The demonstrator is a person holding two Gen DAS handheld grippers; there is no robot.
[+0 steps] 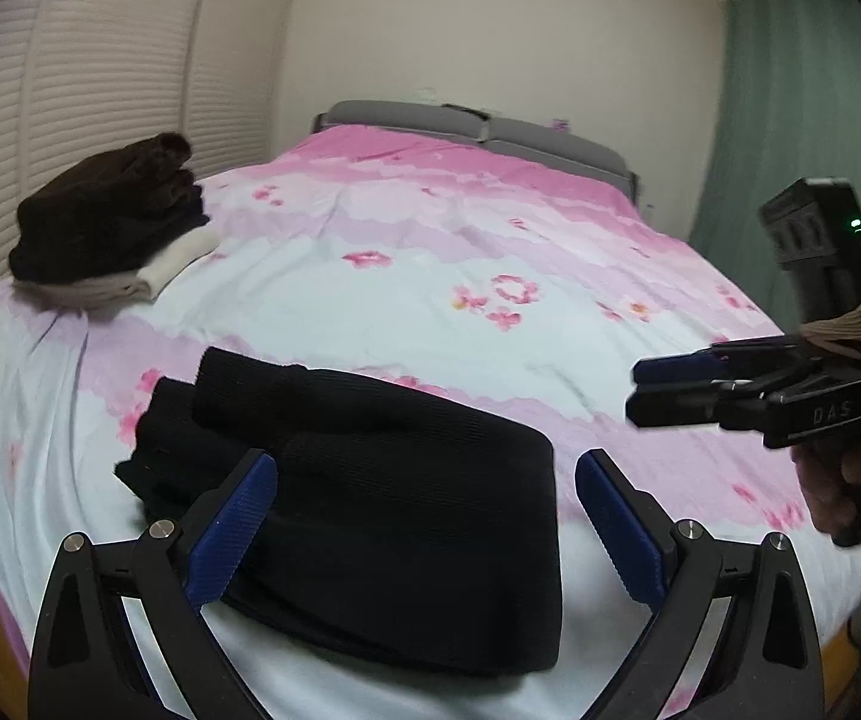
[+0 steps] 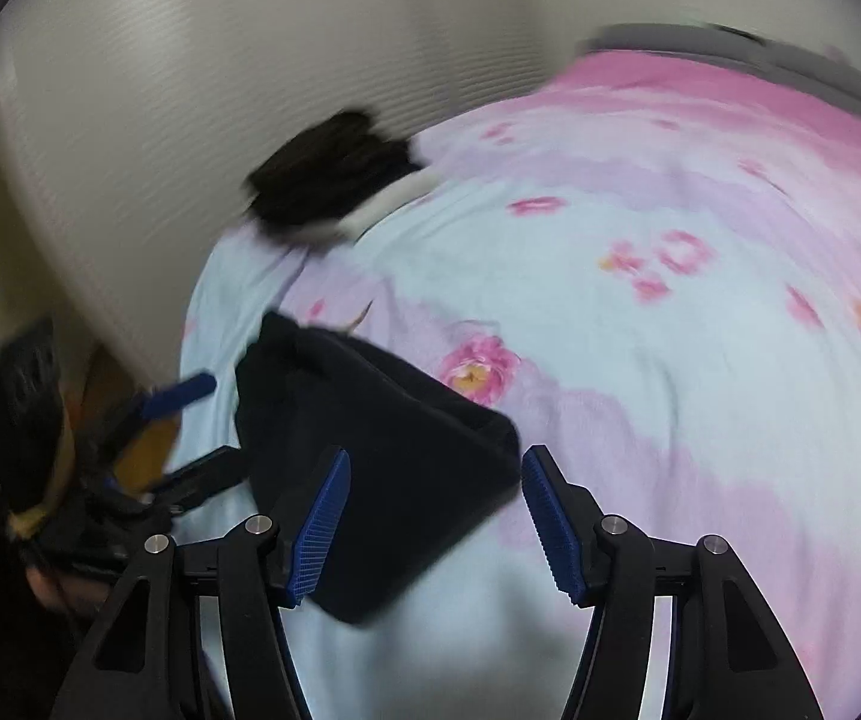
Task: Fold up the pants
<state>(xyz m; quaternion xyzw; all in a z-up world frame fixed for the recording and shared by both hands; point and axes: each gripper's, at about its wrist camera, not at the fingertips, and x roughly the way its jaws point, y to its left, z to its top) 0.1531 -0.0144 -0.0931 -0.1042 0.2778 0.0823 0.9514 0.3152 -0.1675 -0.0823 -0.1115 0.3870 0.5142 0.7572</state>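
Note:
Black pants (image 1: 382, 510) lie folded into a compact bundle on the pink and white bedspread (image 1: 430, 276). My left gripper (image 1: 427, 516) is open, its blue pads on either side of the bundle and just above it. My right gripper (image 2: 436, 516) is open above the near corner of the pants (image 2: 382, 456), which look blurred in the right wrist view. The right gripper also shows in the left wrist view (image 1: 640, 390) at the right, clear of the pants. The left gripper shows in the right wrist view (image 2: 202, 420) at the left.
A stack of folded dark brown and cream clothes (image 1: 112, 222) sits at the bed's far left corner. A grey headboard (image 1: 478, 129) is at the back, slatted closet doors (image 1: 70, 90) on the left, a green curtain (image 1: 802, 132) on the right.

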